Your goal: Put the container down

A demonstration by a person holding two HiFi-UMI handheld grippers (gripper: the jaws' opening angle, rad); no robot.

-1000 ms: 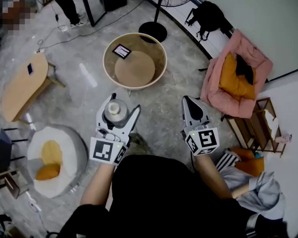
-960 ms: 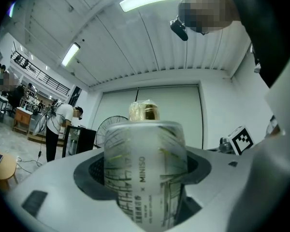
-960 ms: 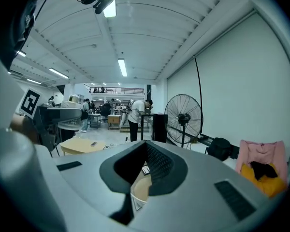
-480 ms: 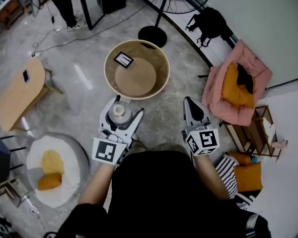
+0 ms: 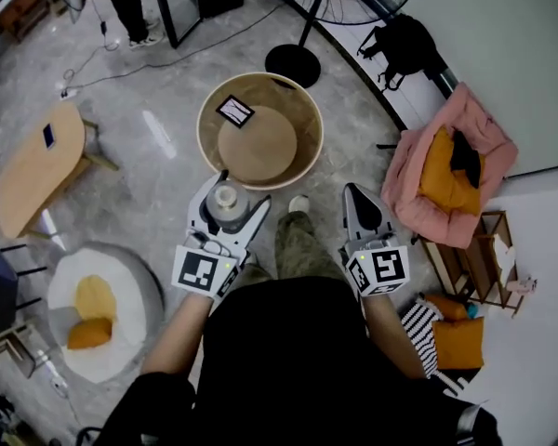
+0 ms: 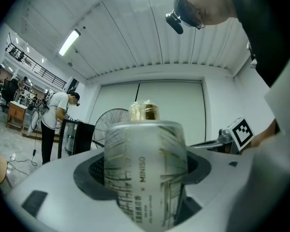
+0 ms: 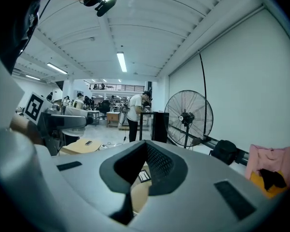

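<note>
Container (image 5: 225, 198), frosted, with printed lines and a gold cap: upright, pinched at its middle between the jaws of the left gripper (image 5: 238, 203), carried in the air just at 6 o'clock of the round wooden table (image 5: 309, 156), over grey floor. Not yet set down, so judged to be in the carry-and-approach step, with the placing itself ahead. At 3 o'clock of the container and well apart, the right gripper (image 5: 355, 193), jaws brought together on nothing, pointing the same way. On the table's sunken top, toward 11 o'clock, a small dark card (image 5: 233, 111); the rest of that surface looks bare. Next move probably calls for reaching toward 12 o'clock over the raised rim, lowering until the base meets the wood, keeping the container upright, then easing the jaws apart. Worth steering clear of rim and card; tall and narrow, so likely to tip if released askew.
</note>
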